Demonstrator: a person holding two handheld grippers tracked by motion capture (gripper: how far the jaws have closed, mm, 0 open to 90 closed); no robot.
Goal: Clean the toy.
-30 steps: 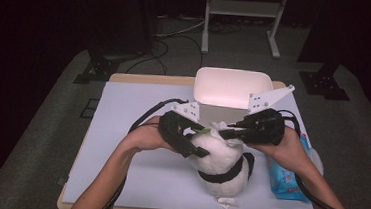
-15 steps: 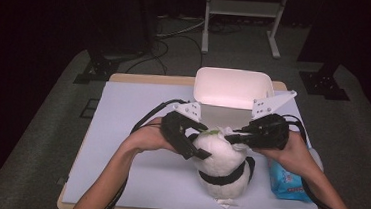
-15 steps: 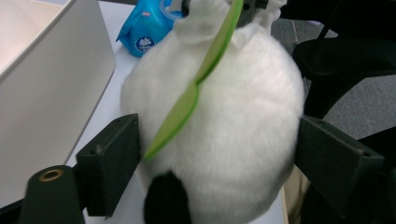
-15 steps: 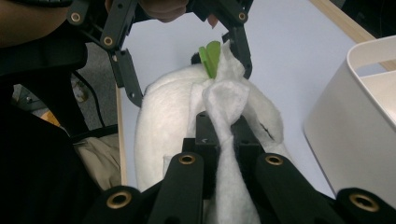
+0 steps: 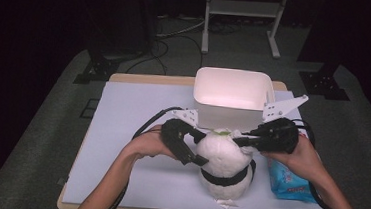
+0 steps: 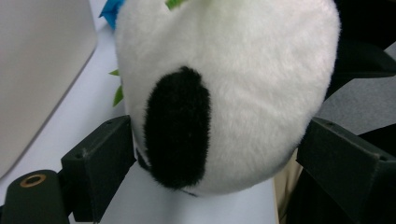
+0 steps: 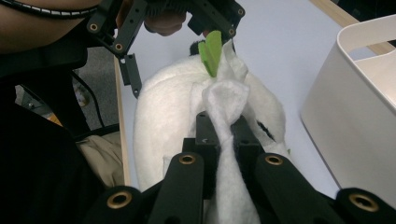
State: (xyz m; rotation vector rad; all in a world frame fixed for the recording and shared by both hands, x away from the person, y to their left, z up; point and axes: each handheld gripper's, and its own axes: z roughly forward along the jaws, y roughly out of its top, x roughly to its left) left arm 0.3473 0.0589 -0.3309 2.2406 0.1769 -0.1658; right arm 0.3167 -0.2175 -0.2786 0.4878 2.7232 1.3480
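Note:
A white plush panda [image 5: 224, 160] with a black band sits near the table's front edge. My left gripper [image 5: 198, 146] is at its left side. Its jaws have just been opening and now stand wide, straddling the panda's head [image 6: 243, 84] without a clear squeeze. My right gripper [image 5: 239, 139] comes in from the right, shut on a white tissue [image 7: 226, 100]. The wad of tissue rests on top of the head beside a green leaf [image 7: 210, 51]. The right gripper's jaws [image 7: 224, 128] pinch the tissue tightly.
A white plastic bin [image 5: 228, 113] stands just behind the panda. A blue pack of wipes [image 5: 287, 182] lies at the right, under the person's right hand. The table's front edge is close below the panda.
The left gripper has come down with wider jaws, from beside the head to around it. The right gripper has sunk slightly with the tissue onto the top of the head.

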